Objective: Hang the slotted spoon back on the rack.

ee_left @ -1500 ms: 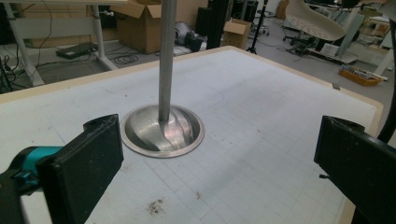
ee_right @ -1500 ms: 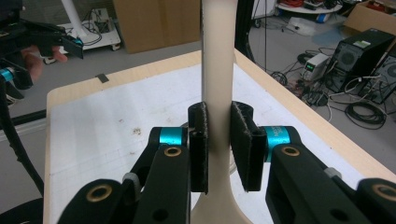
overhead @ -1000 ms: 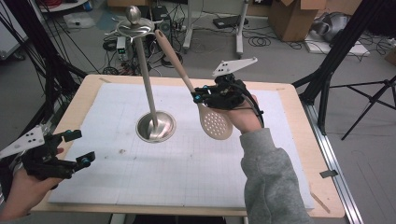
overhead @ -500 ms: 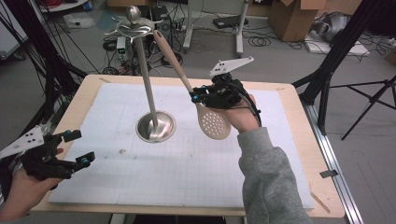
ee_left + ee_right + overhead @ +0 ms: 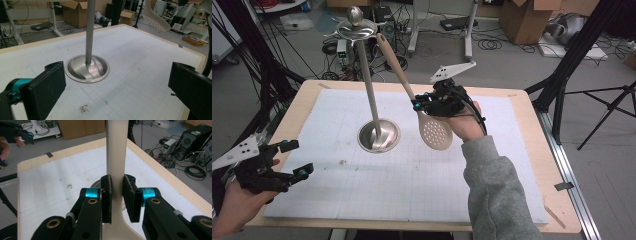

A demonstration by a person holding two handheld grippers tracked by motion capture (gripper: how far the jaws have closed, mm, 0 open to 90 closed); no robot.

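Cream-coloured slotted spoon with a perforated bowl: held in the air above the tabletop, handle slanting up toward the top disc of the stand, bowl hanging low just right of the stand's base. Right gripper has its jaws pinching the handle just above the bowl; in the right gripper view the black pads press the cream shaft from both sides.

Tall steel utensil stand with a round dished base sits mid-tabletop, pole upright, flat disc and knob at the top. The handle end lies close by that disc; whether it hangs on a hook or only rests near it, I cannot tell.

Judgement: spoon gripped and off the surface, so the pick-up is done; either the hanging or the lifting-away is left.

Left gripper idle at the near left edge, jaws spread, holding nothing.

White gridded mat covers the wooden tabletop. No brand, label or readable writing on spoon, stand or mat.
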